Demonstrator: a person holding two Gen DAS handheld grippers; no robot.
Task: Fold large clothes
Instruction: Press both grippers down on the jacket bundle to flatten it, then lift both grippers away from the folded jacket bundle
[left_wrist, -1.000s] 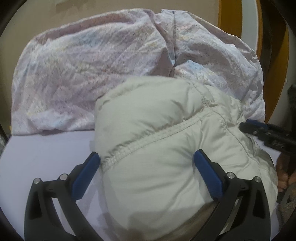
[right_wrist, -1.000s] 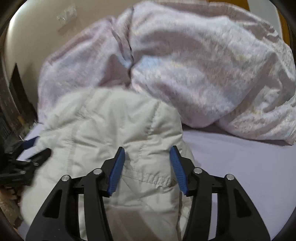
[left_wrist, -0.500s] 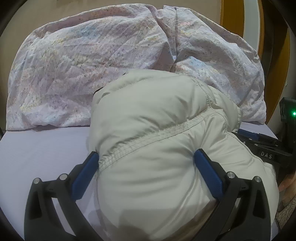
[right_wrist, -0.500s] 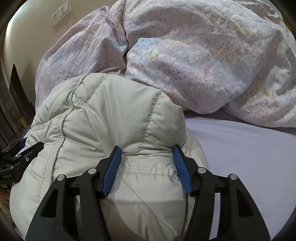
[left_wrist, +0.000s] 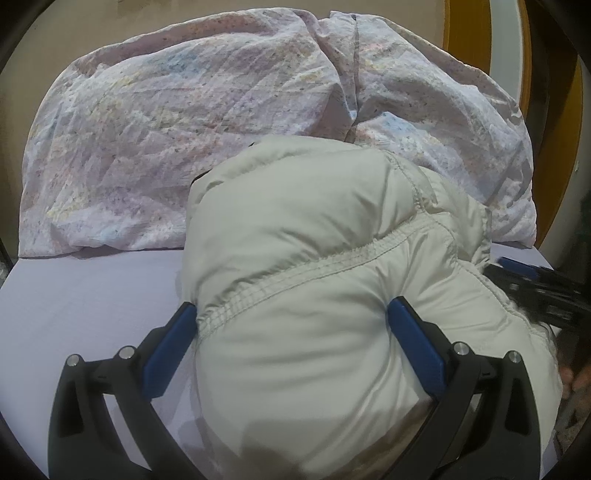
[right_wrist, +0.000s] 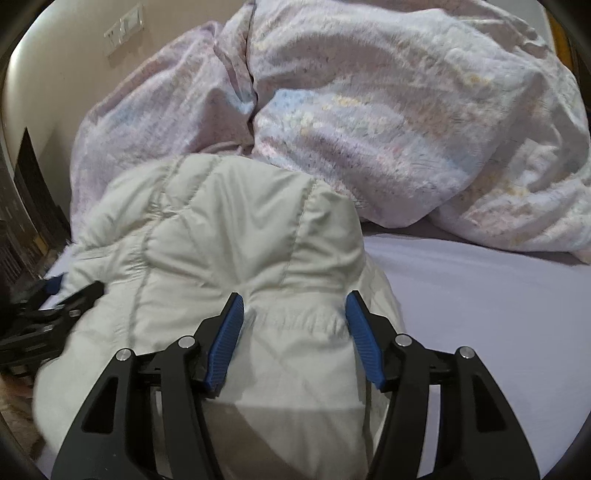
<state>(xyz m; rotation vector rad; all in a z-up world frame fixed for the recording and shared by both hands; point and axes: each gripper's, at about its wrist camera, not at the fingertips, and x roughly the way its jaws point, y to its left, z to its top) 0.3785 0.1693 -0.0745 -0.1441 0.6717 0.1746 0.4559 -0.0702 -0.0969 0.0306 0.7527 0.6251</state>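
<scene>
Pinching puffy jacket (left_wrist: 317, 280) in both grippers, left gripper (left_wrist: 291, 325) and right gripper (right_wrist: 293, 317), bundle on bed (right_wrist: 480, 295); fold mid-way; next needs pressing flat.

no readable text, labels or signs

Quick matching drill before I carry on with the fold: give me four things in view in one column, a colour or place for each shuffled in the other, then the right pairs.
Things:
1. puffy jacket
2. duvet
3. bed sheet
4. wall switch plate

Descriptions:
A. plain lilac, flat under everything
B. pale grey-beige, quilted, pinched by both tools
C. on the beige wall, upper left in the right wrist view
D. speckled pastel print, heaped behind the jacket

Pairs: 1-B, 2-D, 3-A, 4-C
</scene>
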